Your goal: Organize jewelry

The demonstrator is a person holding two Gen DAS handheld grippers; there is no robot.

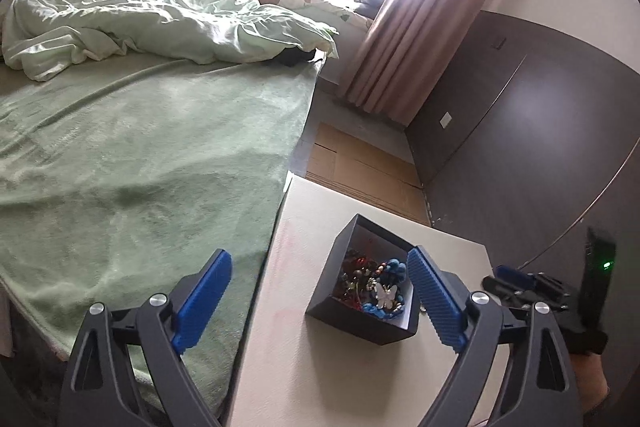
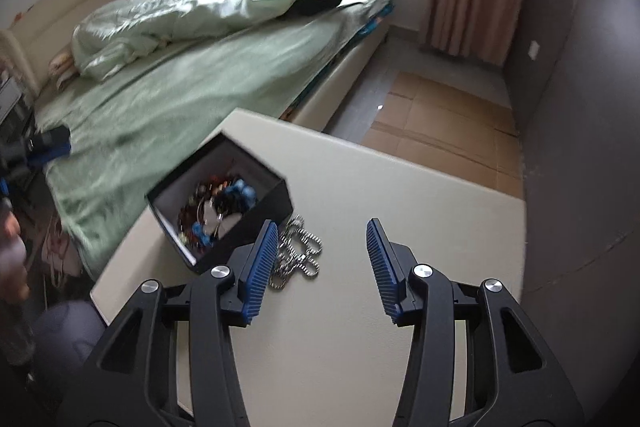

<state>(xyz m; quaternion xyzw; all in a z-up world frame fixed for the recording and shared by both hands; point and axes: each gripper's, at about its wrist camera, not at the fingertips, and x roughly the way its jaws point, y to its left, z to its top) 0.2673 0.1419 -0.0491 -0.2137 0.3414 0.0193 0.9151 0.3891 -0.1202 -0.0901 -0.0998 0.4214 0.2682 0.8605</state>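
Black box [image 2: 276, 201]: on the white table [image 2: 360, 347], filled with beaded jewelry [image 2: 216, 203]
Silver chain [image 2: 296, 255]: on the table, just beside the box
Left gripper [image 1: 320, 303]: jaws wide, empty
Right gripper [image 2: 322, 267]: jaws apart, empty, above the chain

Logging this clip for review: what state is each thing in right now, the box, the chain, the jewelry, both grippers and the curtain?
black box: open, no lid on it, upright on the white table.
jewelry: piled inside the box.
silver chain: loose heap on the table beside the box, not gripped.
left gripper: open, holding nothing.
right gripper: open, holding nothing.
curtain: drawn aside from the window.
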